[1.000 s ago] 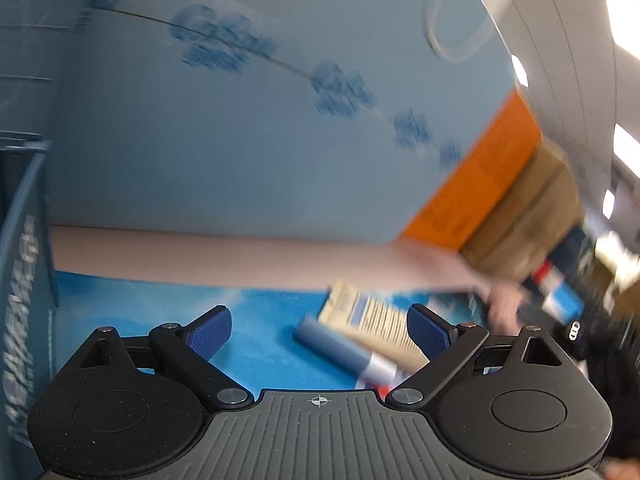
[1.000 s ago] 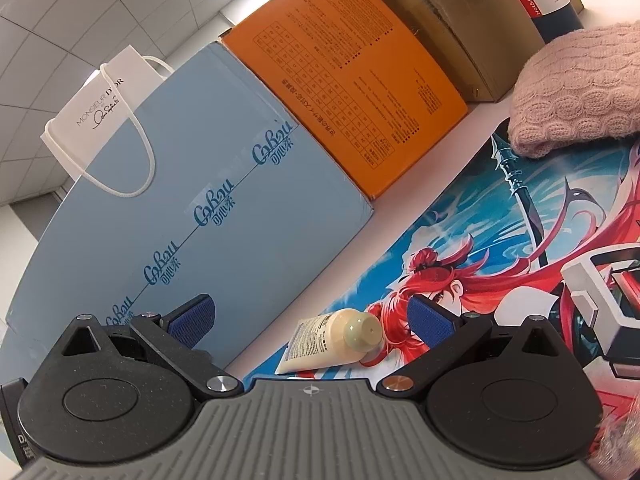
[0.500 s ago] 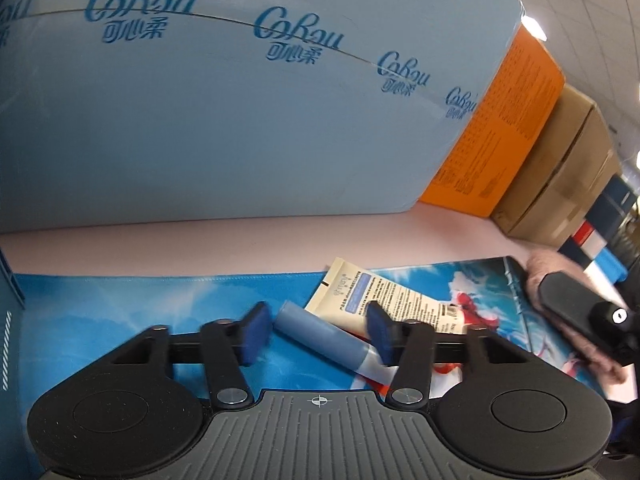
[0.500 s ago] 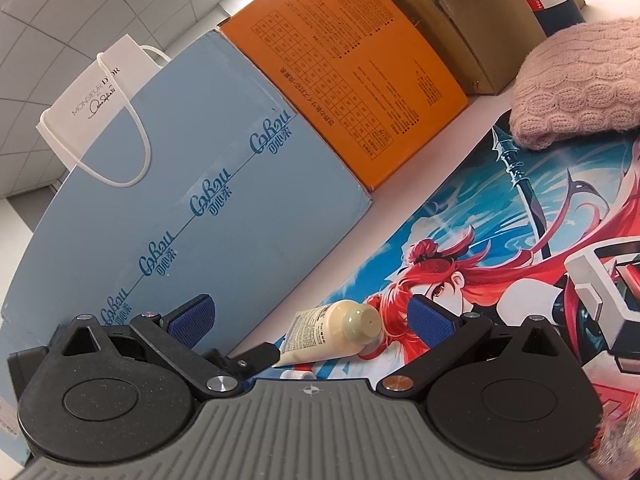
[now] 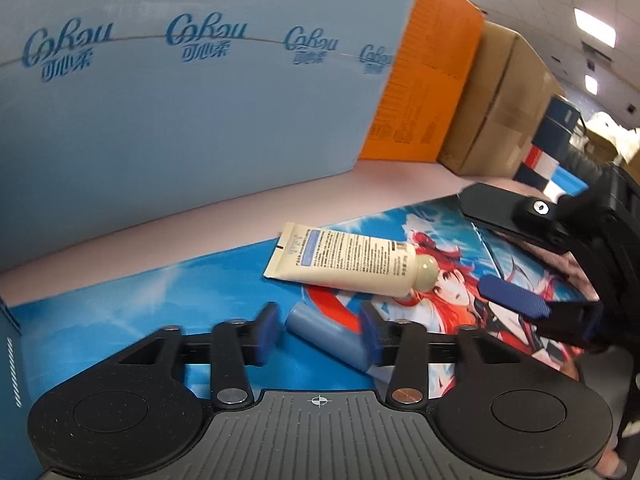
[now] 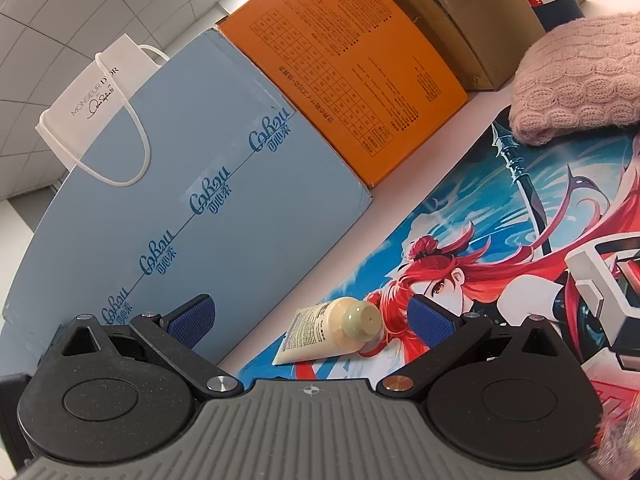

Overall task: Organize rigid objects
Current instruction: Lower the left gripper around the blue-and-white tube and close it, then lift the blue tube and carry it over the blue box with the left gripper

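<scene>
Left gripper jaws just reopened, part-spread, straddling the blue tube lying slantwise between the pads, right pad touching it, left pad apart; best squared across the barrel before closing; right gripper wide open, cream tube lying between, untouched.

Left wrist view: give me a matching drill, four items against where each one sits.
Things:
1. grey-blue tube
2. cream tube
3. orange box
4. pink knit

Places:
a. standing between the light blue box and the brown carton
b. lying between the left gripper fingers
c. far end of the printed mat, right wrist view
d. flat on the mat, just beyond the left gripper

Pairs: 1-b, 2-d, 3-a, 4-c
</scene>
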### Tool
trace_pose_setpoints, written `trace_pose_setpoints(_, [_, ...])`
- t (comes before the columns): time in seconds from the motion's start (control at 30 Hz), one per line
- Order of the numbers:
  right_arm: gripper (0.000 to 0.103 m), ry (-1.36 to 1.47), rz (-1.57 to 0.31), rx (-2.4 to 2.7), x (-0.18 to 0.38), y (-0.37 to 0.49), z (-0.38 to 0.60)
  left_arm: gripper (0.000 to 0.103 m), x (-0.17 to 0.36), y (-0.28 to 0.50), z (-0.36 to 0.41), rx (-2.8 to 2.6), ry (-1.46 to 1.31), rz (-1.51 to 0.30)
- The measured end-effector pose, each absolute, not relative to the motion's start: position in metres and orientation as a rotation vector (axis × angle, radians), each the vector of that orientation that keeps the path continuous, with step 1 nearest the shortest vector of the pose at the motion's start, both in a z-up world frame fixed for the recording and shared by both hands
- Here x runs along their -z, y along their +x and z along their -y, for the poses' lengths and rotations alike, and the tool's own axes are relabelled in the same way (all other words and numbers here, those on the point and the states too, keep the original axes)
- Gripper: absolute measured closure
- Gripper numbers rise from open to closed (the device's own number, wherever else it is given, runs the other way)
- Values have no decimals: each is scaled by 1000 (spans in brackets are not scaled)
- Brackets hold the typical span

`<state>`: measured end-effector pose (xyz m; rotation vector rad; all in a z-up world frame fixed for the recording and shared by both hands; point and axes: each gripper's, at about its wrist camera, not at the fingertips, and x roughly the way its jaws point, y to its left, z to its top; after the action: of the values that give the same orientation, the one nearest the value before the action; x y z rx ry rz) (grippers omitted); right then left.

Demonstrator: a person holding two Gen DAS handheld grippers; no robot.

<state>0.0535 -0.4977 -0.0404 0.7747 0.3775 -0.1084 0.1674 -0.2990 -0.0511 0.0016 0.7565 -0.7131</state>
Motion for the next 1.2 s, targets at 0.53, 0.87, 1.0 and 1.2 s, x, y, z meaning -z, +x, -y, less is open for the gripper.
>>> trace_pose_setpoints(0.53, [0, 773, -382, 111, 41, 54, 497, 70, 53, 146, 328, 671, 86, -751])
trace_pose_setpoints(0.87, [0, 749, -392, 79, 38, 55, 491, 88, 55, 150, 311, 671, 67, -745])
trace_pose_setpoints(1.0, [0, 742, -413, 39, 39, 58, 487, 88, 53, 150, 298, 671, 35, -744])
trace_pose_setpoints(1.2, [0, 710, -434, -37, 37, 58, 474, 88, 43, 138, 273, 710, -16, -710])
